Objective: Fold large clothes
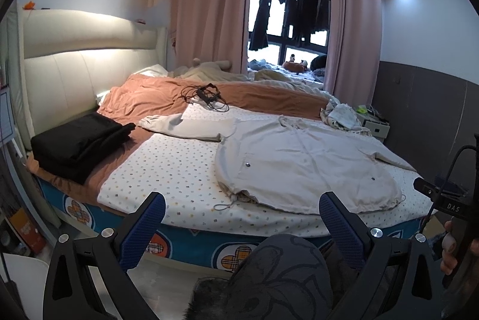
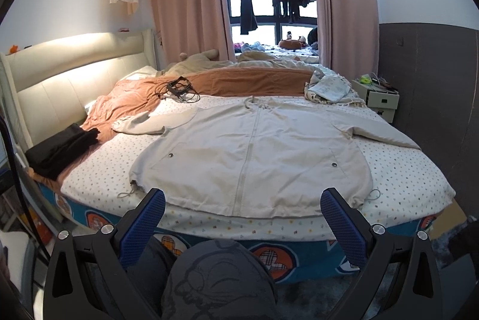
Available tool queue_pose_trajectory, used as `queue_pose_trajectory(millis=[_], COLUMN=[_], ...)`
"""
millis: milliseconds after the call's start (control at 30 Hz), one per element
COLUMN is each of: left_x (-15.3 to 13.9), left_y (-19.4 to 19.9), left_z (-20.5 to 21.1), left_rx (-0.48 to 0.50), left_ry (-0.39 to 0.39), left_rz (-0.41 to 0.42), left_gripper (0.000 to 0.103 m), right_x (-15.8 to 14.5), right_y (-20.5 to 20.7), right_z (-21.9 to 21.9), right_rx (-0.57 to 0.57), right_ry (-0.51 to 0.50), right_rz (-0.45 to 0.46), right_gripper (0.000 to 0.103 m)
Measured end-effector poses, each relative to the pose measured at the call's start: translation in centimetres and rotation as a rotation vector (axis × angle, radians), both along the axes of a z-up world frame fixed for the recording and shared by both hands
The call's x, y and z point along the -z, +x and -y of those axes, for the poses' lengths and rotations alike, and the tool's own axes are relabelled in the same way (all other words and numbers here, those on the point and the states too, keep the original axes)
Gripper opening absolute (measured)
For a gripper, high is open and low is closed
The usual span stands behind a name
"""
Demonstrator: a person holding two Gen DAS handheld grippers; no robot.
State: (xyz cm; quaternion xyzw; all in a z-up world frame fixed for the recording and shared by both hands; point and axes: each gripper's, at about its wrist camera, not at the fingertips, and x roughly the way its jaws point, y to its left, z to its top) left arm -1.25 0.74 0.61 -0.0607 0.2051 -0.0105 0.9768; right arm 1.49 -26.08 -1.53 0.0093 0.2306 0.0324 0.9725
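Observation:
A large beige jacket lies spread flat, front up, on the dotted white sheet of the bed, hem toward me, both sleeves stretched out. It also shows in the right wrist view. My left gripper is open and empty, held off the bed's near edge to the left of the hem. My right gripper is open and empty, just short of the middle of the hem. The right gripper also shows at the right edge of the left wrist view.
A folded black garment sits at the bed's left edge. An orange blanket with a black cabled device lies behind the jacket. A crumpled cloth is at the far right; a white nightstand stands beside the bed.

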Motion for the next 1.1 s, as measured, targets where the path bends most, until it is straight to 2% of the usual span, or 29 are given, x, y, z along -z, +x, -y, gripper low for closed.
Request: queue_pose_trajectory(millis=[133, 533, 1100], left_x=[0.1, 0.3, 0.1], left_y=[0.1, -0.1, 0.5], left_z=[-0.4, -0.7, -0.5], left_rx=[-0.004, -0.001, 0.001], left_ry=[-0.011, -0.022, -0.001], left_rz=[-0.003, -0.009, -0.012], left_gripper=[0.103, 0.103, 0.103], right_x=[0.3, 0.0, -0.2], right_y=[0.0, -0.5, -0.1], right_z=[-0.3, -1.0, 0.1], right_rx=[-0.014, -0.009, 0.03], right_ry=[0.023, 0.003, 0.024], right_rz=[-0.009, -0.001, 0.039], right_gripper=[0.103, 0.103, 0.103])
